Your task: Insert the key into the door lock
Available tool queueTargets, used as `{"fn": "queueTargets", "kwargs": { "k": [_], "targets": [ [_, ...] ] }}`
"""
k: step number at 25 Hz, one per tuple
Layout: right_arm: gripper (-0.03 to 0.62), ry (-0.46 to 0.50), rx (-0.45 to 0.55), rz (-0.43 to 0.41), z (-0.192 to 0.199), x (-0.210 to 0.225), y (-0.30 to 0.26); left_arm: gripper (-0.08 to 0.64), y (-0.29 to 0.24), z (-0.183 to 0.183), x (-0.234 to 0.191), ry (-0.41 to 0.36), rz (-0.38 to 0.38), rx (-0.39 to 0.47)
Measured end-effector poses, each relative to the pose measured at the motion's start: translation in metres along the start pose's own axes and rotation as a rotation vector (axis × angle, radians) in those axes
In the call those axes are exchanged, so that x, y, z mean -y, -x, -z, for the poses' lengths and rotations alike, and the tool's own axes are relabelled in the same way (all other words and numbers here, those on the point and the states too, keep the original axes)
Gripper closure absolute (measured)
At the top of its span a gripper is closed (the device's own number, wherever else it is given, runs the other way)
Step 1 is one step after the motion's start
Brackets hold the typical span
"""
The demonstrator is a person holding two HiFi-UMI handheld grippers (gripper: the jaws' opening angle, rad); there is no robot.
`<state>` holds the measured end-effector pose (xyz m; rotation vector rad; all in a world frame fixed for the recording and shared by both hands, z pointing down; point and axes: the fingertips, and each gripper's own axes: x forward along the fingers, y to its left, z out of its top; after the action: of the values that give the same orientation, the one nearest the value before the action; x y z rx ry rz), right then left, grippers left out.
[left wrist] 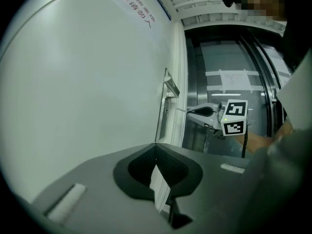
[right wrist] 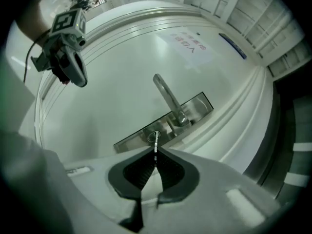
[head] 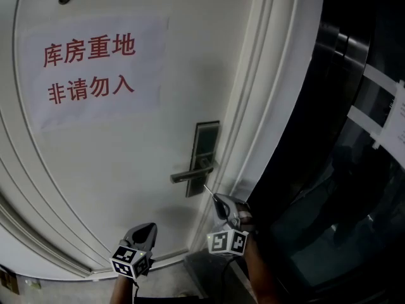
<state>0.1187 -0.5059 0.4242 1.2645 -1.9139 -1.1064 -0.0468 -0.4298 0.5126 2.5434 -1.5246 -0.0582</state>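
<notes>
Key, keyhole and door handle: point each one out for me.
key [right wrist: 156,146], right gripper view, its blade.
keyhole [right wrist: 150,137], right gripper view, the cylinder's rim.
door handle [right wrist: 167,95], right gripper view, mid-lever.

Two lines of red characters, 库房重地 above 非请勿入, are printed on a white paper sign [head: 95,68] stuck to the upper left of the door [head: 126,189]. Print is carried by a sheet [head: 397,122] taped to the dark panel [head: 329,170] at the right, but it cannot be read.
</notes>
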Motion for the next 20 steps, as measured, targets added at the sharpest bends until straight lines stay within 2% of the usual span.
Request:
{"fn": "queueTargets", "kwargs": {
  "k": [10,15,20],
  "targets": [
    [0.581,0.237,-0.053,0.063,-0.001,0.003,-0.022,0.558,0.001,-0.002,-0.010,0.002,-0.032,0.009],
    [0.581,0.308,-0.073,0.076,0.001,0.001,-0.031,0.558,0.002,-0.002,-0.017,0.006,-0.047,0.013],
    [0.581,0.330,-0.080,0.073,0.000,0.000,-0.038,0.558,0.003,-0.006,-0.021,0.017,-0.050,0.017]
  ]
}}
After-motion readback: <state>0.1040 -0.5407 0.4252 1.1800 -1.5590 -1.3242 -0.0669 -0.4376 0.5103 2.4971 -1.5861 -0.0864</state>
